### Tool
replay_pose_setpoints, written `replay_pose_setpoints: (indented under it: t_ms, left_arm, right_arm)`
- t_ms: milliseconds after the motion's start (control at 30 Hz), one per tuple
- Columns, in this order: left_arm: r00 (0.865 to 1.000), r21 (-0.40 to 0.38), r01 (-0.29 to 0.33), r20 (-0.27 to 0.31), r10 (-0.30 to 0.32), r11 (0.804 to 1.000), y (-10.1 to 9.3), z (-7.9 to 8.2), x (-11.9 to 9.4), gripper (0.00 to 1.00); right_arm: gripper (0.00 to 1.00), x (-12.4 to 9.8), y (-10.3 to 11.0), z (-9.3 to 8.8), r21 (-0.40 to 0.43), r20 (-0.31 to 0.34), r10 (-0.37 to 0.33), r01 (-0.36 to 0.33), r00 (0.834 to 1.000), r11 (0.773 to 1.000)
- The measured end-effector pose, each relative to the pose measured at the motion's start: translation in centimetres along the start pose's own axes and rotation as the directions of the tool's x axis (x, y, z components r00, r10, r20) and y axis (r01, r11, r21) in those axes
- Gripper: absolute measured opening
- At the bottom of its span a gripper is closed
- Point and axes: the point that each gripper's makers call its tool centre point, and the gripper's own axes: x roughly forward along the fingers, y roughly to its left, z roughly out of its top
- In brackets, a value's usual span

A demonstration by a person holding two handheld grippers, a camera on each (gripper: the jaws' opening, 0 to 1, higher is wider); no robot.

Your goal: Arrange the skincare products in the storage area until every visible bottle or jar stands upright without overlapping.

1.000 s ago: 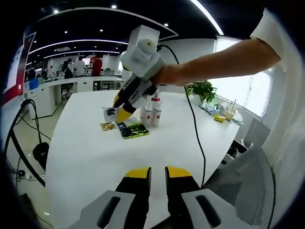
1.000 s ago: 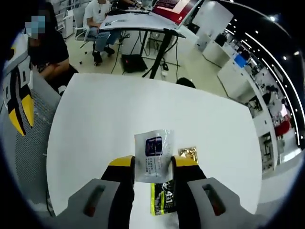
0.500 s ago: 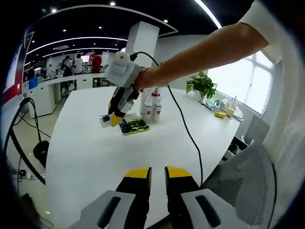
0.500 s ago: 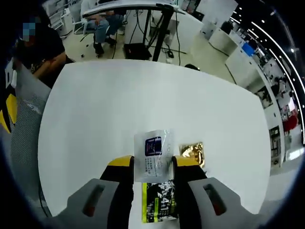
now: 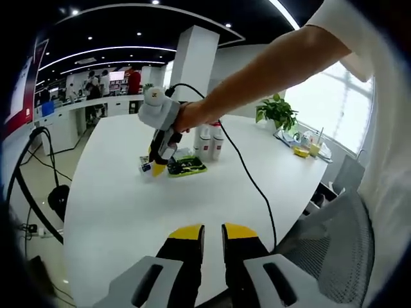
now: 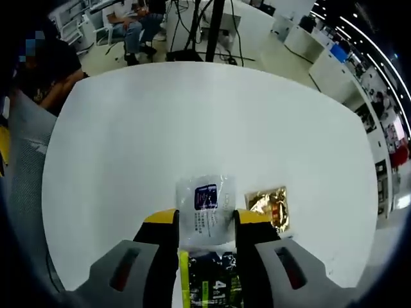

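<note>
Lowered toward the table (image 6: 160, 128), the right gripper (image 6: 205, 221) pinches a clear sachet (image 6: 205, 206) between its fingertips, so placement looks imminent, while the left gripper (image 5: 212, 232) idles nearly closed, empty.

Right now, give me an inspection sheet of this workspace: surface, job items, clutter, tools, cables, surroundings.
Surface: white table, mostly bare.
Job's things: white bottles stand upright in a tight cluster; clear sachet sits between the right tool's jaws, low over the table.
Clutter: gold packet and green-black packet lie flat.
Tools: right tool shut on the sachet; left tool nearly closed, holding nothing.
Cables: black cable trails from the right tool across the table.
Surroundings: potted plant, mesh chair, office desks, people.
</note>
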Motion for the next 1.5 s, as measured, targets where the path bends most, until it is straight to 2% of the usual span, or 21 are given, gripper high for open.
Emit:
replay_pose_setpoints:
  t_ms: [167, 267, 367, 567, 767, 833, 1033, 1100, 1233, 1400, 1433, 1500]
  left_arm:
    - [1.0, 0.009, 0.011, -0.019, -0.011, 1.0, -0.3, -0.3, 0.2, 0.12]
    - [1.0, -0.014, 0.016, -0.006, -0.016, 1.0, -0.1, 0.0, 0.0, 0.12]
    - [0.999, -0.005, 0.014, -0.035, -0.015, 1.0, -0.4, -0.6, 0.2, 0.12]
    - [1.0, -0.011, -0.005, -0.014, 0.005, 1.0, 0.1, -0.1, -0.2, 0.11]
    - [1.0, -0.007, -0.003, -0.029, 0.003, 1.0, -0.1, -0.4, -0.1, 0.11]
    - [0.999, 0.006, 0.017, -0.048, -0.017, 1.0, -0.6, -0.7, 0.0, 0.11]
    - [0.999, 0.008, 0.017, -0.045, -0.017, 1.0, -0.5, -0.7, 0.0, 0.11]
    - [0.999, 0.01, 0.017, -0.045, -0.016, 1.0, -0.4, -0.7, 0.0, 0.11]
    - [0.999, 0.013, 0.017, -0.046, -0.017, 1.0, -0.5, -0.7, 0.0, 0.11]
    - [0.999, 0.01, 0.009, -0.045, -0.008, 1.0, -0.3, -0.7, 0.0, 0.11]
    - [0.999, 0.01, 0.006, -0.045, -0.006, 1.0, -0.3, -0.7, 0.0, 0.11]
    - [0.999, 0.008, 0.001, -0.045, -0.001, 1.0, -0.1, -0.7, 0.0, 0.11]
  right_arm:
    - [0.32, 0.6, -0.2, -0.6, -0.012, -0.005, 0.008, -0.008, 1.0, 1.0]
    - [0.33, 1.1, -0.4, -1.1, -0.022, -0.017, 0.013, -0.013, 1.0, 1.0]
    - [0.35, 1.4, -0.6, -1.0, 0.034, -0.01, 0.025, -0.024, 1.0, 0.999]
    - [0.36, 1.5, -0.8, -1.1, 0.034, 0.019, 0.012, -0.013, 1.0, 0.999]
    - [0.42, 1.4, -1.3, -1.7, 0.072, 0.011, 0.013, -0.014, 1.0, 0.997]
    - [0.42, 1.3, -1.1, -1.8, 0.067, 0.016, 0.012, -0.013, 1.0, 0.998]
    - [0.4, 0.2, 0.1, -0.4, 0.048, 0.066, 0.021, -0.024, 0.998, 0.999]
    - [0.36, -0.3, -0.3, 0.4, 0.043, 0.087, 0.018, -0.022, 0.996, 0.999]
    - [0.18, -0.7, -0.7, 1.3, 0.031, 0.103, 0.009, -0.012, 0.995, 0.999]
    - [0.08, 0.7, -1.2, 0.1, 0.043, 0.018, 0.008, -0.008, 1.0, 0.999]
    - [0.08, 1.5, -1.3, -0.5, 0.053, -0.003, 0.012, -0.012, 1.0, 0.999]
    - [0.1, 1.7, -1.0, -0.4, 0.077, -0.017, 0.034, -0.033, 0.999, 0.996]
